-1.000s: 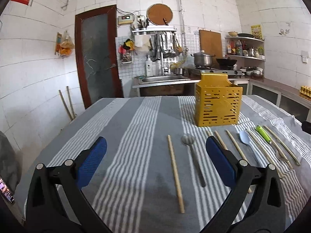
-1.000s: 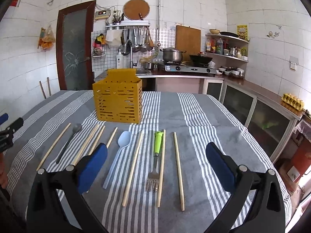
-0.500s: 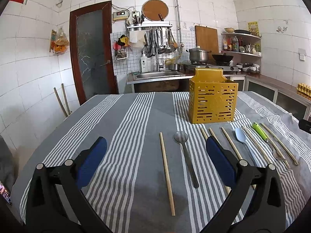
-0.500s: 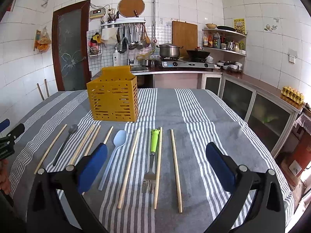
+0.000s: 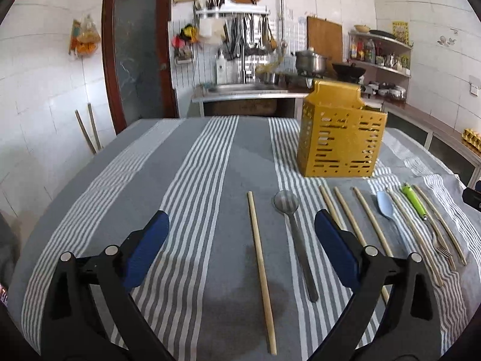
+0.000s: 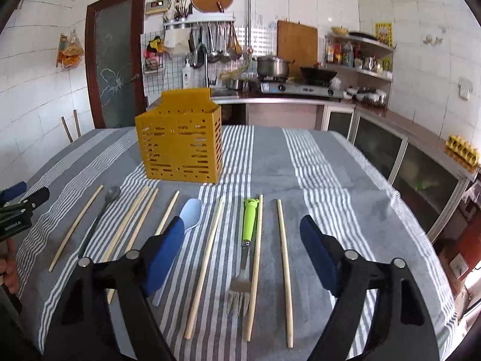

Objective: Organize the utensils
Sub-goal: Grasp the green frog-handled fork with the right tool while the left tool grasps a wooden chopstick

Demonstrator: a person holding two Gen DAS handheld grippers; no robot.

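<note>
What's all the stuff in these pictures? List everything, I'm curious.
tablecloth: one, grey with white stripes, covering the table
utensil holder: one, yellow, slotted, upright at the back of the cloth
chopsticks: seven, pale wood, lying flat in a row
metal spoon: one, grey, near the row's left end
plastic spoon: one, light blue, mid-row
fork: one, green handle, right of centre
pot: one, steel, on the stove
wok: one, black, beside the pot
cutting board: one, wooden, against the wall
door: one, dark red frame, far left
left gripper: black with blue pads, jaws open, empty
right gripper: same, jaws just closed partway, gripping nothing
</note>
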